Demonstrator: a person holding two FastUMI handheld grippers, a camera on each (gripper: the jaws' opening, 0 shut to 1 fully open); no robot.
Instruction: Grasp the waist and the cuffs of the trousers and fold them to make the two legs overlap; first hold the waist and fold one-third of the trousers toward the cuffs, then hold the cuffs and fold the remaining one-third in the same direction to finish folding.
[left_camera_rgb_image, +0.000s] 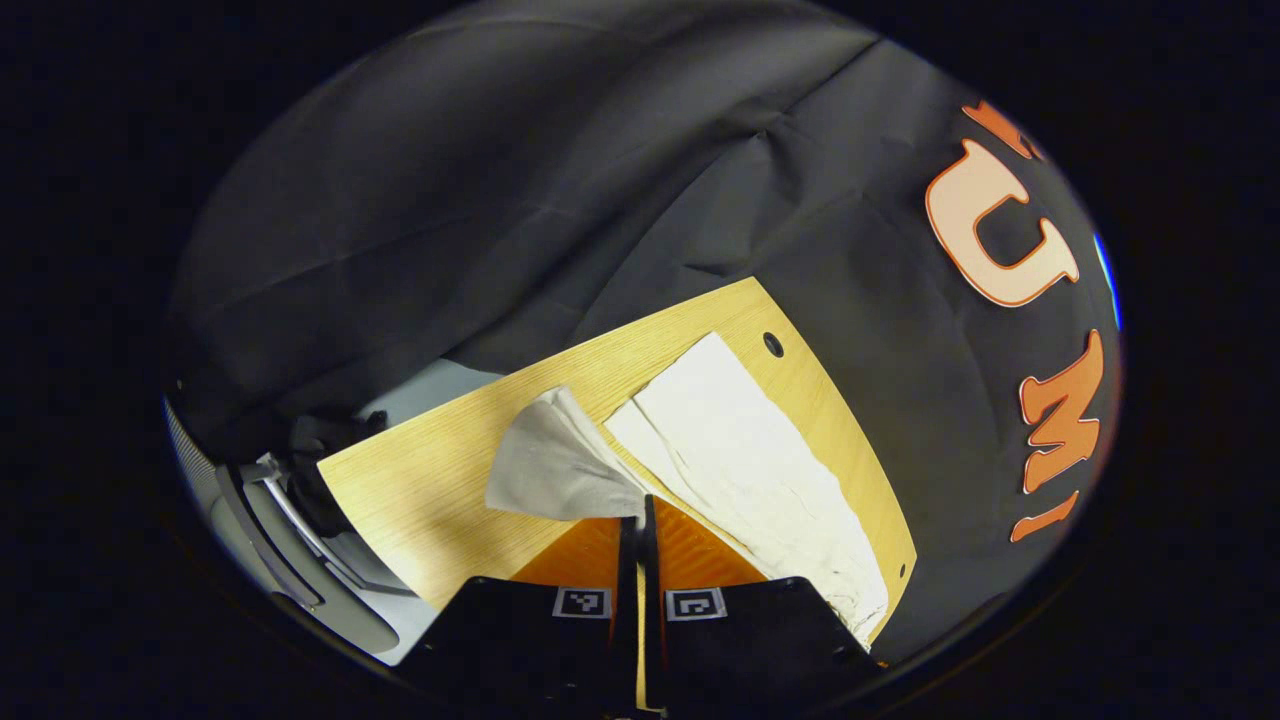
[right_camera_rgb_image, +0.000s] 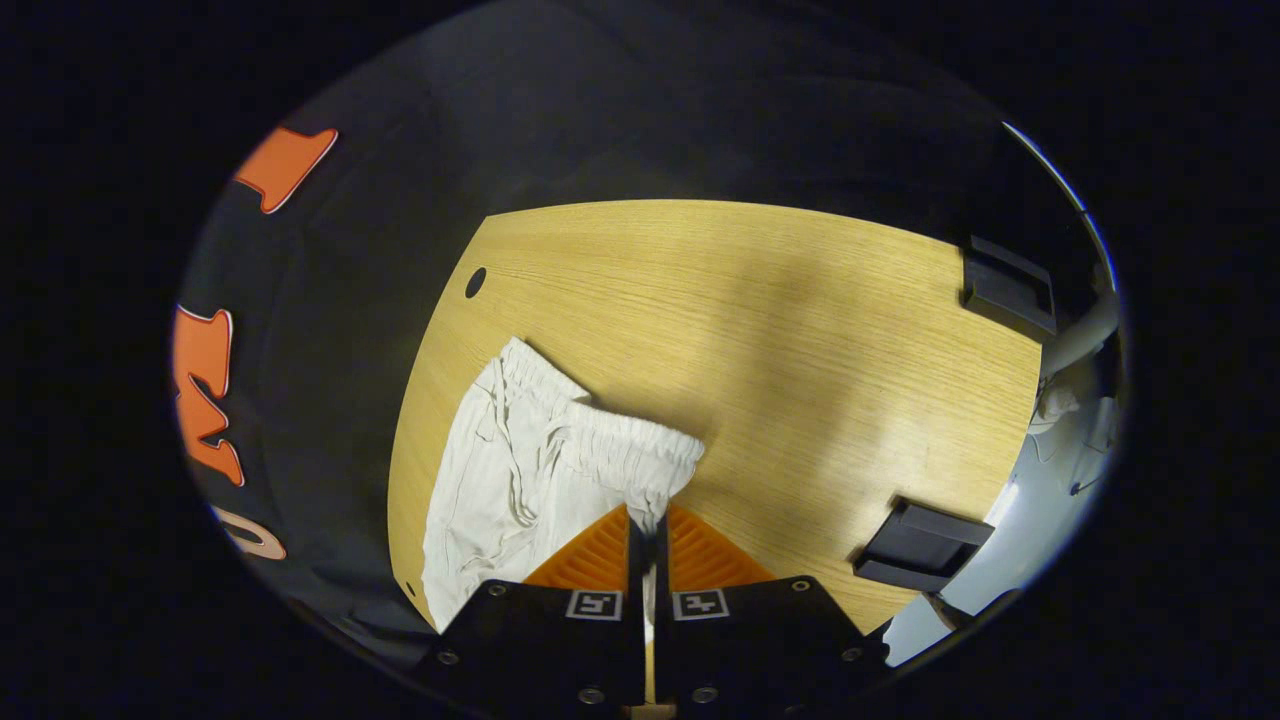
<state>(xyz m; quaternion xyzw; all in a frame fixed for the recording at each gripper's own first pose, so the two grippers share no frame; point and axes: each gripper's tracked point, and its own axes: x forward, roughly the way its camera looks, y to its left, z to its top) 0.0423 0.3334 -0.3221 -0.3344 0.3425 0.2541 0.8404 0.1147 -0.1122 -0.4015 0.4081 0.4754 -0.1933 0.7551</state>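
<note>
you pinch a cuff (left_camera_rgb_image: 560, 460) left, the waist (right_camera_rgb_image: 640, 450) right — carry both toward 2 o'clock over the other leg (left_camera_rgb_image: 740, 450), edges level.

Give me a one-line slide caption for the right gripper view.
Right gripper shut on the trousers at the gathered waistband, lifting it off the wooden table.
</note>
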